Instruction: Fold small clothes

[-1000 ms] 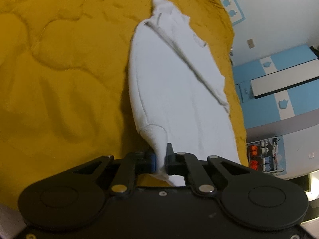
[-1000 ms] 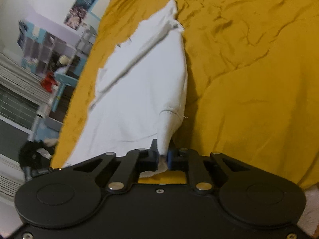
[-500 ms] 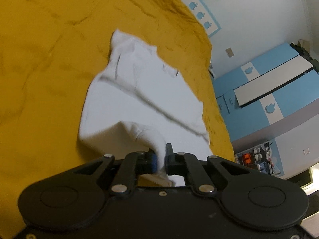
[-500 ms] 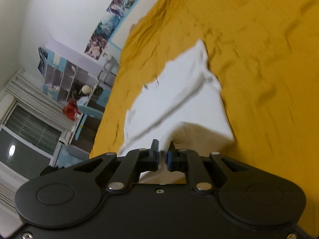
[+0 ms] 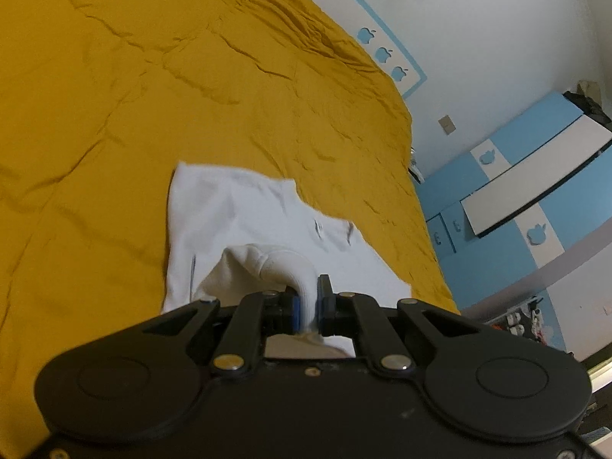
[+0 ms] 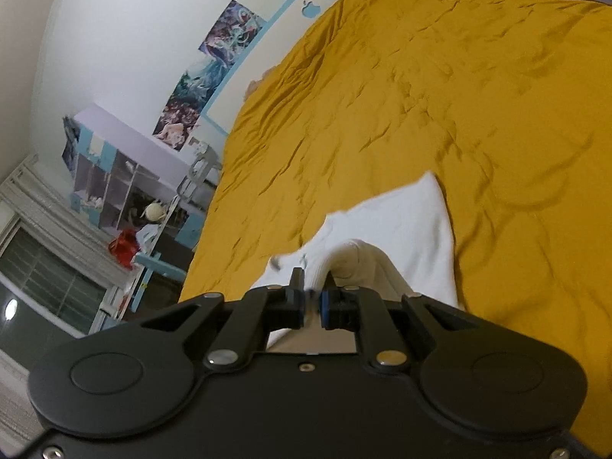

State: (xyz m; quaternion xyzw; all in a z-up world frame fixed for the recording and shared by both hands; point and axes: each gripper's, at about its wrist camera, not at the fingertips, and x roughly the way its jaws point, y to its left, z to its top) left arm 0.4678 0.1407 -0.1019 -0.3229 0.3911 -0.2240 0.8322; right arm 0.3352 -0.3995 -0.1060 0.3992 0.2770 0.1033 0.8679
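Note:
A small white garment (image 5: 237, 222) lies on the mustard-yellow bedspread (image 5: 114, 95). My left gripper (image 5: 308, 306) is shut on a bunched corner of it, and the pinched cloth arches up and curls over the flat part. In the right wrist view the same white garment (image 6: 409, 222) lies on the bedspread (image 6: 478, 95), and my right gripper (image 6: 313, 302) is shut on another bunched corner, lifted over the flat part. The near end of the garment is hidden behind both gripper bodies.
The bedspread stretches far ahead, wrinkled all over. A blue and white wardrobe (image 5: 528, 199) stands past the bed's right edge. Shelves with a red object (image 6: 124, 244) and a window stand past the bed's left edge. Posters (image 6: 206, 76) hang on the wall.
Both grippers have carried their pinched corners forward over the garment, doubling it over. The visible flat part is much shorter, and both cameras have tilted up toward the walls.

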